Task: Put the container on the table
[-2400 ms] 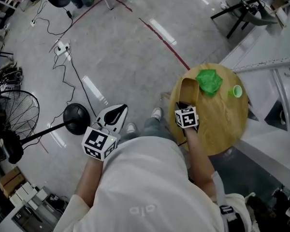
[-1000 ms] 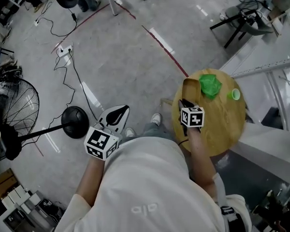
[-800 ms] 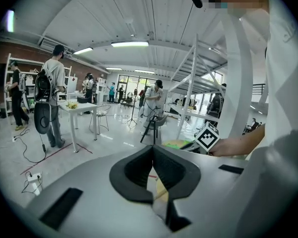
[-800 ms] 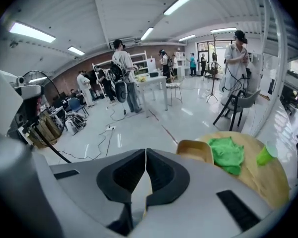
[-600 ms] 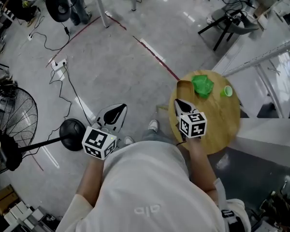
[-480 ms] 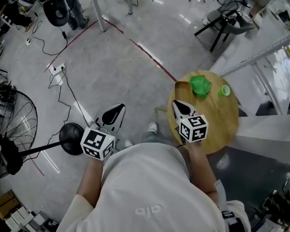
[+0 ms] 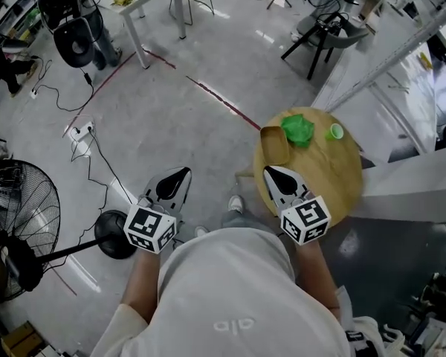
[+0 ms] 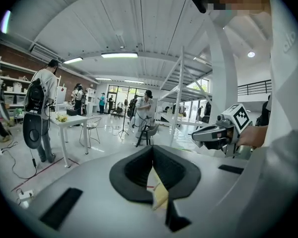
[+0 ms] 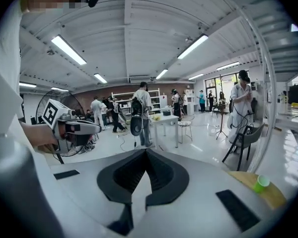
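The shallow brown wooden container (image 7: 273,144) lies on its own on the round wooden table (image 7: 334,181), near its left edge, just beside a crumpled green cloth (image 7: 297,129), with a small green cup (image 7: 335,132) further right. The right tool (image 7: 270,172), down at the container a second ago, has let go and lifted clear, its jaws now together on nothing. The left tool (image 7: 183,172) hangs over the floor, likewise closed and empty. The placing looks done.

Bright, even indoor light.
We see ceiling strips (image 9: 68,49) glaring on the floor (image 7: 208,117); gripper views bulge, edges dark.
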Available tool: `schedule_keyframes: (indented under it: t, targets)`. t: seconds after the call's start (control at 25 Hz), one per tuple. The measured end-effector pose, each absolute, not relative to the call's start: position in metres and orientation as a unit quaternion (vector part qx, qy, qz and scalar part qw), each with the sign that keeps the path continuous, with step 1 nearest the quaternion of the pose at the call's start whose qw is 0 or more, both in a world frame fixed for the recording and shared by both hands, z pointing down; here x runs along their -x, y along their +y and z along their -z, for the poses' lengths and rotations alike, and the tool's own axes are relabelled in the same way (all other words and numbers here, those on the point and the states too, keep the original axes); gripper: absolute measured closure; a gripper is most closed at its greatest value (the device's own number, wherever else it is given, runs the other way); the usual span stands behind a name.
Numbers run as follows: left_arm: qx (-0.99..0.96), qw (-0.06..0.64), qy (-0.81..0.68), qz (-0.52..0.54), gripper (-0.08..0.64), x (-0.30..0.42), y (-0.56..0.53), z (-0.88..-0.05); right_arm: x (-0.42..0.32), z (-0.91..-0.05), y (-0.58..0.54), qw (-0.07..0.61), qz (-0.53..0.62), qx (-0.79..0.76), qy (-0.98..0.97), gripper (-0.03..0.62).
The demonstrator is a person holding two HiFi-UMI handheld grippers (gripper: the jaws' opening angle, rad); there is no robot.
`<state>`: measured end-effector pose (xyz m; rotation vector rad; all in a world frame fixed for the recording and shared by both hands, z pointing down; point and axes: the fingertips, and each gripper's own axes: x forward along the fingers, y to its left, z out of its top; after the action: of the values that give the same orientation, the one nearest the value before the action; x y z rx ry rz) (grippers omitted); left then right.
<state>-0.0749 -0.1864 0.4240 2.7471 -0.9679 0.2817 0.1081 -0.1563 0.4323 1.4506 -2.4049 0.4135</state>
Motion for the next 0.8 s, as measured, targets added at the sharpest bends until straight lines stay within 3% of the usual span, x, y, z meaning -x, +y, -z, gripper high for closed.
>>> schedule_keyframes:
  t: [0.32,0.8]
  targets:
    - [-0.946,0.099,-0.297,-0.078,0.543,0.068,-0.171,-0.41,-0.107,-0.409,-0.12,0.112,-0.116,-0.526,-0.835,0.567]
    - [-0.955,0.106,-0.269,-0.07,0.543,0.054,-0.148,-0.41,-0.111,-0.413,-0.093,0.125,-0.107,-0.532,-0.83,0.568]
